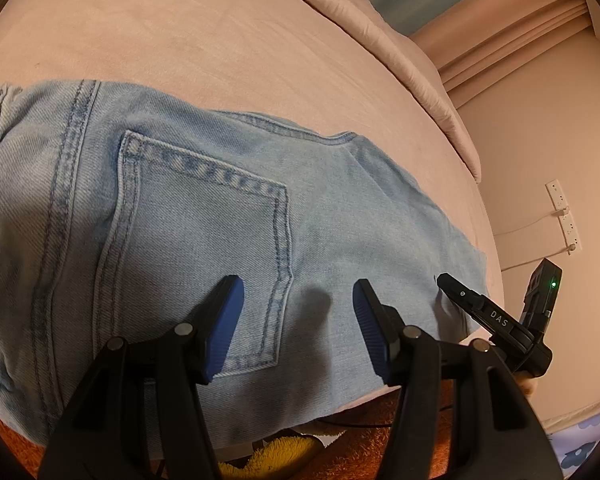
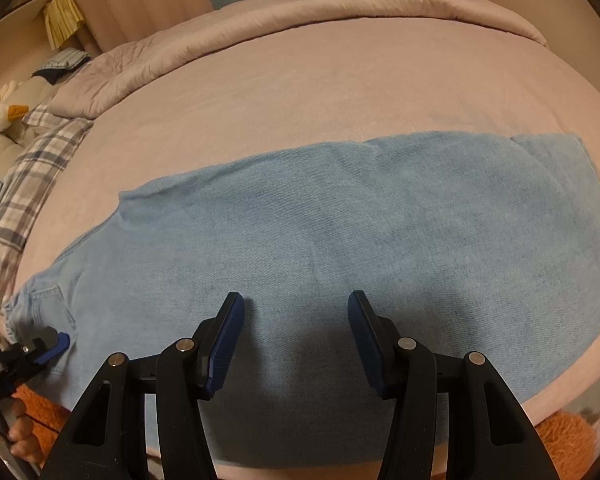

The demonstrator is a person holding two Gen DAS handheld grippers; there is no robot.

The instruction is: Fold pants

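Bed (image 2: 300, 92): pink cover fills most of both wrist views, with a bunched quilt (image 2: 204, 36) along its far edge.
Pants (image 2: 340, 248): light blue denim, lying flat across the near part of the bed, legs stacked and stretched out toward the right in the right wrist view; the seat end with a stitched back pocket (image 1: 204, 248) lies under the left wrist camera.
Plaid cloth (image 2: 24, 184): at the bed's left edge, apart from the pants.
Left gripper (image 1: 298, 312): tilted down over the pocket area, jaws parted, nothing between the blue pads; whether the tips touch the denim cannot be told.
Right gripper (image 2: 296, 320): tilted down over the middle of the legs, jaws parted the same way, holding nothing.
Hand (image 2: 22, 436): on the left gripper's handle, low at the left edge of the right wrist view.
Wall sockets (image 1: 562, 216): on the wall beyond the bed.
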